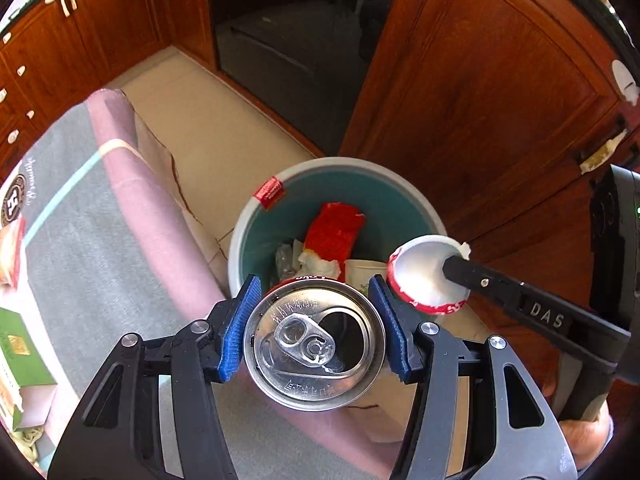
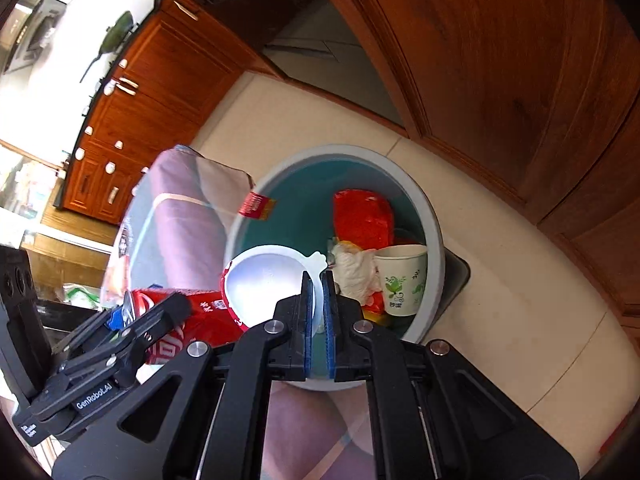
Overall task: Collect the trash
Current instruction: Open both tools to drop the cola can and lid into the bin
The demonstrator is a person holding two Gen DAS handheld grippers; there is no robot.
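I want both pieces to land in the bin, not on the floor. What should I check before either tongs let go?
1. Soda can between left tongs pads: ok, pads at both sides.
2. Can over the bin: cannot tell; it overlaps only the near rim.
3. White cup pinched by right tongs at its rim: ok.
4. Cup over the bin: cannot tell; near the rim.
5. Room in the bin: ok; red wrapper and paper cup lie low.

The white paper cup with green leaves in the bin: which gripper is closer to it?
The right. The right gripper, pinching a small red-and-white cup, hangs just beside the paper cup over the bin. The left gripper, holding a soda can, sits farther back.
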